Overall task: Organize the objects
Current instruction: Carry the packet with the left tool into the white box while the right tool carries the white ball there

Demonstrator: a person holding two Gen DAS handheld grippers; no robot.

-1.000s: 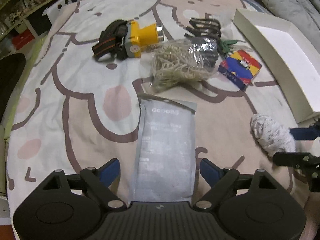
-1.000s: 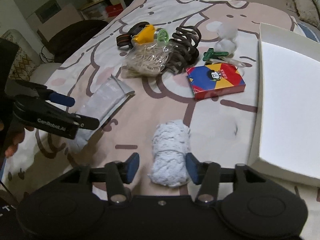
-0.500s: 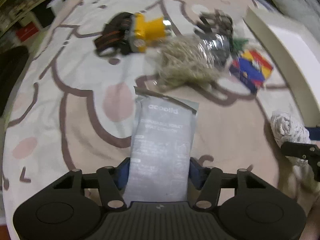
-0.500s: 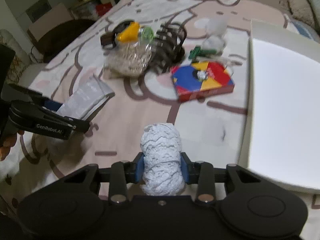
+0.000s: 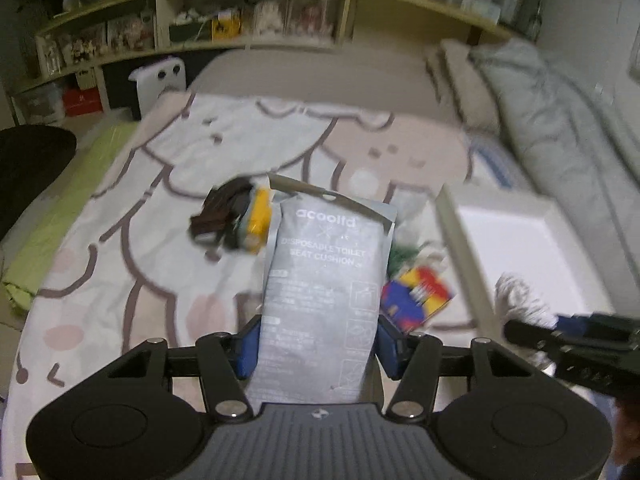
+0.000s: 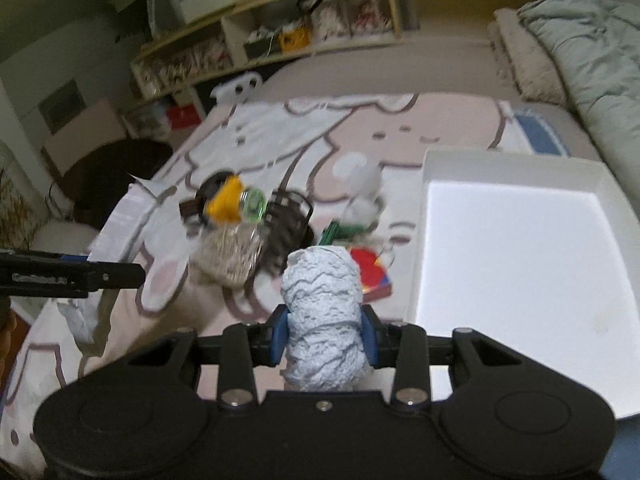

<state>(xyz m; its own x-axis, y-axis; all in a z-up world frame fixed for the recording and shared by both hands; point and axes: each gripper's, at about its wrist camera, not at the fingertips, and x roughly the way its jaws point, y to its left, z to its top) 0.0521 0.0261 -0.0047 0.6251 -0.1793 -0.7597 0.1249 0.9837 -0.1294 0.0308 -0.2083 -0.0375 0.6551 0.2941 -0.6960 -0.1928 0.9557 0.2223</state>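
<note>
1. Both grippers have risen off the bedspread point(image 5: 120, 240) since the earlier frames, each carrying its load.
2. Left gripper point(image 5: 318, 344): clenched on the grey sachet point(image 5: 324, 280), held upright above the yellow headlamp point(image 5: 256, 224).
3. Right gripper point(image 6: 324, 334): grasping the white lace roll point(image 6: 322, 312), left of the white tray point(image 6: 516, 184).
4. Card box point(image 5: 416, 296): lying on the bedspread near the tray's left wall.

White tray point(image 6: 516, 264) interior bare
</note>
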